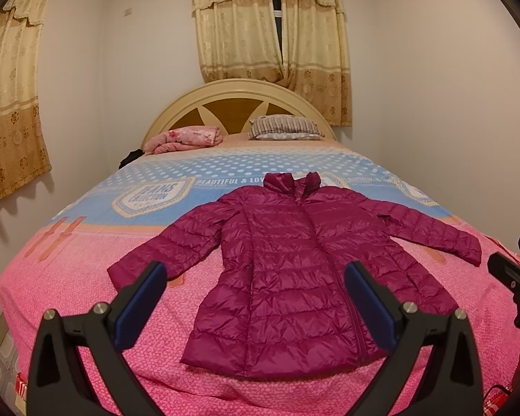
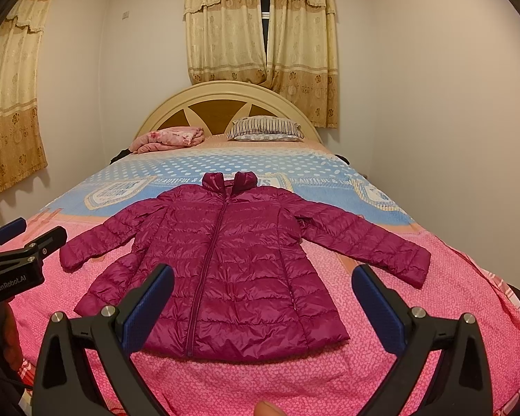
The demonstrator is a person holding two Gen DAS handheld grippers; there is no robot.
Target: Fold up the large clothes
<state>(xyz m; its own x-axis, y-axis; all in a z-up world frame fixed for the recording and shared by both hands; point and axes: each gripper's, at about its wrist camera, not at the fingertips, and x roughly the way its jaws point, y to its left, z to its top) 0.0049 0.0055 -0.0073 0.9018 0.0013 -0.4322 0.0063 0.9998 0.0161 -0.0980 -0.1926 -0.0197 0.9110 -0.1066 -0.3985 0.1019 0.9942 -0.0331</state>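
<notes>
Nearest the lens in each wrist view are the 2 blue-padded fingers of that gripper, spread wide with nothing between them. The left gripper (image 1: 254, 279) and the right gripper (image 2: 262, 282) both hover above the near end of the bed (image 1: 86, 294), clear of the cloth.

The magenta puffer jacket (image 1: 287, 270) lies flat and face up on the pink part of the bedspread, zipped, with its hem toward the grippers and its collar pointing away toward the headboard (image 1: 239, 104). Its long axis therefore runs near to far, straight ahead of the fingers. Both sleeves spread out sideways and slightly toward the near edge: the left sleeve (image 1: 163, 246) ends just beyond the left gripper's left finger, and the right sleeve (image 2: 371, 242) ends just beyond the right gripper's right finger. Each gripper looks about equally placed for the sleeve on its own side, so folding the sleeves inward over the body would be a sensible first step; no fold appears made yet.

Nothing lies between the fingers and the jacket. A folded pink blanket (image 1: 183, 138) and a striped pillow (image 1: 284, 128) sit well apart at the far end, and curtains (image 1: 274, 24) hang behind.
</notes>
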